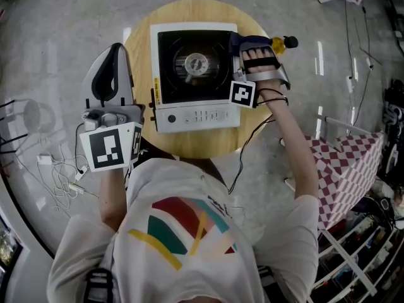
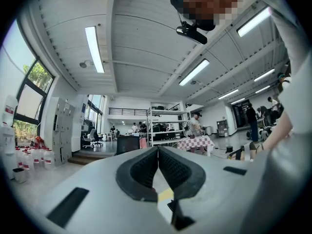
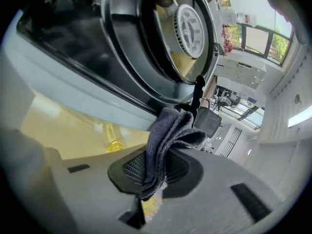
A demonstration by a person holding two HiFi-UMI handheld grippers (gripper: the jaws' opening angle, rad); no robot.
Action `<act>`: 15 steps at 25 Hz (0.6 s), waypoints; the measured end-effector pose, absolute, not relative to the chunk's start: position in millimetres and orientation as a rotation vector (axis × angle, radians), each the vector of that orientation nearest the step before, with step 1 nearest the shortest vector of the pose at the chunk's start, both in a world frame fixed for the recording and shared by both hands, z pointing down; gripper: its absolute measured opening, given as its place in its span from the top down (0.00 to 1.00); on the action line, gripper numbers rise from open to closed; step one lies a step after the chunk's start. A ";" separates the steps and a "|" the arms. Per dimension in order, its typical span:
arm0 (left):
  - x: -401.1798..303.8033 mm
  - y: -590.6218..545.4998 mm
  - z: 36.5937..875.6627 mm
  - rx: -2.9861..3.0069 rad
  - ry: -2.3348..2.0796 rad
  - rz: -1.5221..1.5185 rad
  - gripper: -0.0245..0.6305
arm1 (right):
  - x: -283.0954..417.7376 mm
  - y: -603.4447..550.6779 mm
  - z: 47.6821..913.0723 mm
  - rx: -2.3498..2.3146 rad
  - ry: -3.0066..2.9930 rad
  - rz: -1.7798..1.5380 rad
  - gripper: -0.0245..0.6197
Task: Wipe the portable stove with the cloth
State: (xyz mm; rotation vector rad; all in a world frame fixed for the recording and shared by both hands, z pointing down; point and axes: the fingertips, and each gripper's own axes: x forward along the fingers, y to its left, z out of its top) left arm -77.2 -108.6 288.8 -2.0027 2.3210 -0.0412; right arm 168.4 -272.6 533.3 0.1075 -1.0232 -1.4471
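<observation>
My right gripper [image 3: 156, 172] has its jaws clamped tight on the dark blue cloth [image 3: 170, 130], and a folded bunch of it stands out past the tips. In the head view this gripper sits at the right edge of the portable stove [image 1: 196, 115], upper right of centre. The stove lies mid-frame on the round wooden worktop [image 1: 196, 141], with the burner [image 1: 196, 62] towards the top and the white control panel nearest me. In the right gripper view the cloth is close to the rim of the black top, but I cannot tell whether it touches.

My left gripper [image 2: 158, 172] has its jaws closed on nothing. It is at the left of the head view, beside the stove, and its camera sees only the room.

To wipe well, I would tilt the right gripper so the bunched cloth presses flat. Then I would draw overlapping strokes leftward across the black top, skirting the burner. A firm grip matters, since drag could pull the cloth free. The stove may slide, so bracing its left edge with the left gripper seems wise. A yellow bottle [image 1: 281, 43] lies just beside my right gripper, and I would keep clear of it.
</observation>
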 end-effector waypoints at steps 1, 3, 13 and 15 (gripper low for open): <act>-76.3 -107.4 288.7 -2.004 2.319 -0.038 0.95 | 170.3 -268.8 533.3 0.103 -1.019 -1.452 0.91; -75.3 -104.3 288.3 -2.004 2.319 -0.031 0.95 | 173.9 -260.7 532.5 0.088 -1.013 -1.460 0.91; -68.0 -104.1 285.2 -2.035 2.287 -0.004 0.95 | 203.6 -205.1 533.5 0.003 -1.030 -1.453 0.91; -67.0 -105.1 282.9 -2.037 2.281 0.000 0.95 | 209.5 -192.3 532.6 -0.009 -1.043 -1.450 0.91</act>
